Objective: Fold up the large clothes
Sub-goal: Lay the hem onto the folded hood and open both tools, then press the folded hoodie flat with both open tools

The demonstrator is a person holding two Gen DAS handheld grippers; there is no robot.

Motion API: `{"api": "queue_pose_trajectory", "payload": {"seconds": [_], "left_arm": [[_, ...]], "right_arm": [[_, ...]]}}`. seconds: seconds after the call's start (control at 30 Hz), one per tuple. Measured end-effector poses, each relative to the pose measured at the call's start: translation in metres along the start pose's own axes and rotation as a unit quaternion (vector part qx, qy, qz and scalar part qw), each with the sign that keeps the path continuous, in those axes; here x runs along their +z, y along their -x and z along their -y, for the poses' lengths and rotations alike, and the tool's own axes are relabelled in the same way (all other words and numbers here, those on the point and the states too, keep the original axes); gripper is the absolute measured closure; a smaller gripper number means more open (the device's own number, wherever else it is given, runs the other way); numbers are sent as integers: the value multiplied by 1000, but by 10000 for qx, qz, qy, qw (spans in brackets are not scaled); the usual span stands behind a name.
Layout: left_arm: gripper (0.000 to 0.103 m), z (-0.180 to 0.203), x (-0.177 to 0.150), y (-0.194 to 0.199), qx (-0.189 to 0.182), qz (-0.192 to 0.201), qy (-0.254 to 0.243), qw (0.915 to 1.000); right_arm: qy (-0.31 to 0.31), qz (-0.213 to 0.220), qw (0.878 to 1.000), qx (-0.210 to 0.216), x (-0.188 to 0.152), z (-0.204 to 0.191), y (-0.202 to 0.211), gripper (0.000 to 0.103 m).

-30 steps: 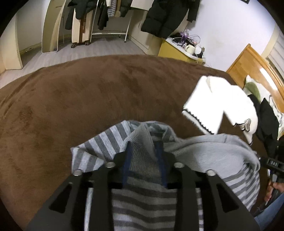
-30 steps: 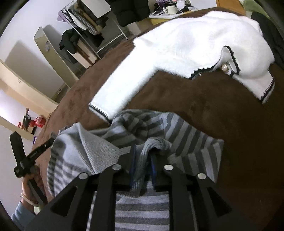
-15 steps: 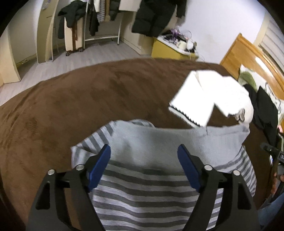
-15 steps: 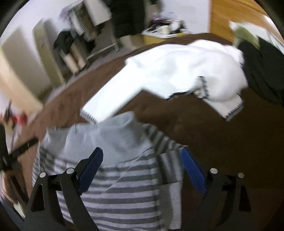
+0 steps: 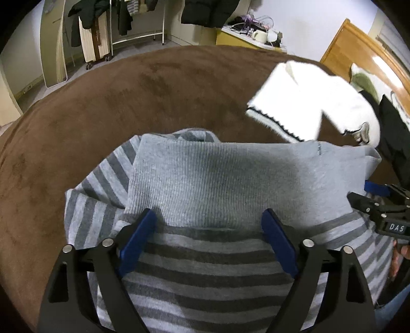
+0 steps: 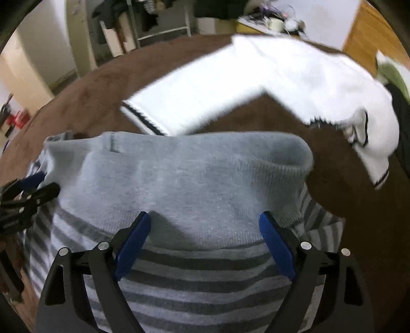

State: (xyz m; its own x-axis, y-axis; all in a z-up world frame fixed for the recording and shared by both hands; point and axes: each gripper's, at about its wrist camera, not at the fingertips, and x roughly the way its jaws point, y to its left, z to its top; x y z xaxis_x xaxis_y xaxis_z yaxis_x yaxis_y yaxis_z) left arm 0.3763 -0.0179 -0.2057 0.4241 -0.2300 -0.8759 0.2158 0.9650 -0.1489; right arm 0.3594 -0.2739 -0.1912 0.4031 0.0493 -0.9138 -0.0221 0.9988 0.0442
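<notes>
A grey striped sweater (image 5: 217,184) lies folded on the brown blanket (image 5: 102,102), its plain grey ribbed hem laid over the striped body. It also shows in the right wrist view (image 6: 194,179). My left gripper (image 5: 208,222) is open and empty, just above the sweater's near part. My right gripper (image 6: 205,225) is open and empty over the sweater too. The right gripper's tip shows at the right edge of the left wrist view (image 5: 376,205). The left gripper's tip shows at the left edge of the right wrist view (image 6: 25,197).
A white sweater with black trim (image 5: 315,107) lies beyond the striped one, also in the right wrist view (image 6: 256,84). Dark clothes (image 5: 392,133) lie at the far right by a wooden headboard (image 5: 358,51). A clothes rack (image 5: 128,23) and a yellow cabinet (image 5: 241,41) stand behind the bed.
Both grippers let go of the sweater's hem and opened wide. The hem now lies flat on the striped body, and both grippers have drawn back a little.
</notes>
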Motion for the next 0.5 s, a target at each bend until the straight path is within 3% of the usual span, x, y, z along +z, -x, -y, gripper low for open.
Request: {"api": "queue_pose_trajectory", "payload": {"seconds": [0.17, 0.5], "left_arm": [[6, -2, 10, -19, 141, 48, -65, 9999], [5, -4, 20, -27, 206, 150, -254, 9994]], "right_arm": [[-495, -138, 9986, 124, 1, 21, -18, 17], [-597, -9, 9982, 19, 3, 22, -31, 10]]}}
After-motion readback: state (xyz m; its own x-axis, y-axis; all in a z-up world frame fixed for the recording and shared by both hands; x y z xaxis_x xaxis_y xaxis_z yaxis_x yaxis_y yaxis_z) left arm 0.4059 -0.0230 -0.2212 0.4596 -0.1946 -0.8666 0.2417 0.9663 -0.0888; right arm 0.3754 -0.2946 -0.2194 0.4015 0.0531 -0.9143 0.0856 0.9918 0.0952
